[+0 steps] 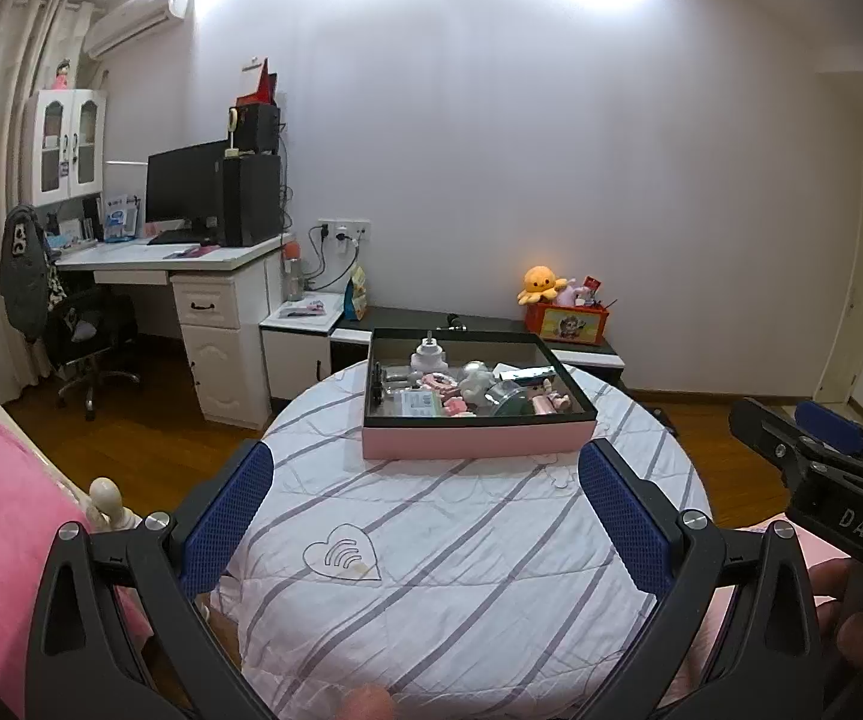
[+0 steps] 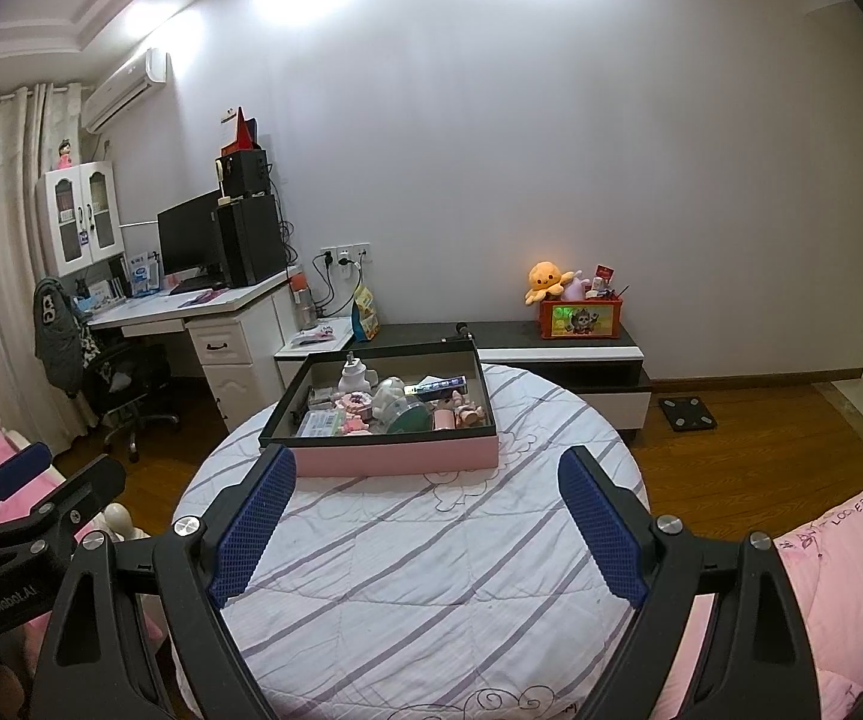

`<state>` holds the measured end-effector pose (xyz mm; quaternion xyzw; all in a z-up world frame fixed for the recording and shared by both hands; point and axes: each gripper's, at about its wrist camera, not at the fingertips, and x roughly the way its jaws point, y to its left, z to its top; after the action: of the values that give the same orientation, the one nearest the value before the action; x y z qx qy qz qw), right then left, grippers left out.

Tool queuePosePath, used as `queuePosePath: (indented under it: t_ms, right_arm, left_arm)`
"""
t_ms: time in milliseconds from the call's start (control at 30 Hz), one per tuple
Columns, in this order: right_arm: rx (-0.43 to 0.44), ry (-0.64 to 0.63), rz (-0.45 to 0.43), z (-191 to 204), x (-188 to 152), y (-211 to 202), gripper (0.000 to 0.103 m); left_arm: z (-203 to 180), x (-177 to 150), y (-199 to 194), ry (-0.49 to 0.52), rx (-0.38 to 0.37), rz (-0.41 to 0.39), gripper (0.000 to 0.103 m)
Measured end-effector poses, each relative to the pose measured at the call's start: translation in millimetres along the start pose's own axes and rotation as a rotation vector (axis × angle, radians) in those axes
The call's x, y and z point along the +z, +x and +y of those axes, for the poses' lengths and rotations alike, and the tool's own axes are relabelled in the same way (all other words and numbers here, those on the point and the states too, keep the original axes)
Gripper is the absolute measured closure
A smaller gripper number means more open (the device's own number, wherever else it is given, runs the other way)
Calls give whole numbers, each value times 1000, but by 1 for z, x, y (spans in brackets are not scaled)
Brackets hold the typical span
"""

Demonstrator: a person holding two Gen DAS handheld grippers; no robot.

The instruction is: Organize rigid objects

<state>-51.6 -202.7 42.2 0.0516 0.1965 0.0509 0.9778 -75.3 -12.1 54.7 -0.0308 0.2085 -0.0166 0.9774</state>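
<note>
A shallow pink box with a black rim [image 1: 473,439] [image 2: 395,455] rests on the far part of a round table under a white cloth with grey stripes [image 1: 431,570] [image 2: 419,576]. Several small rigid items lie jumbled inside: a white bottle-like piece [image 1: 429,354] [image 2: 352,375], pink trinkets [image 1: 449,387], a clear round lid [image 2: 407,411], a flat printed packet [image 2: 443,385]. My left gripper [image 1: 425,483] hangs open over the cloth, short of the box, with nothing between its blue pads. My right gripper [image 2: 428,480] is open too, its tips just before the box's near wall.
Behind the table runs a low black and white cabinet [image 2: 581,354] bearing an orange toy crate [image 2: 581,318] with plush toys. A white desk [image 1: 191,258] with monitor and office chair [image 1: 89,330] stands left. Pink bedding [image 2: 839,588] lies on both sides; wooden floor surrounds the table.
</note>
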Motion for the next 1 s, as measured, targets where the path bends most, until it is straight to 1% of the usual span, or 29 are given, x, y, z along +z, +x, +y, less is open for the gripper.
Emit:
queuePosePath:
  t_ms: [567, 700, 800, 1000]
  right_arm:
    - [0, 0, 14, -1, -6, 4, 12]
    - [3, 1, 15, 1, -7, 3, 12]
    - [-1, 2, 13, 1, -7, 4, 12]
    - [0, 1, 14, 1, -7, 4, 12]
  left_arm:
    - [-4, 3, 0, 35, 36, -4, 0]
    - [-1, 5, 1, 26, 13, 9, 0]
    - [-1, 6, 1, 35, 25, 3, 0]
    - [-1, 9, 1, 41, 24, -2, 0]
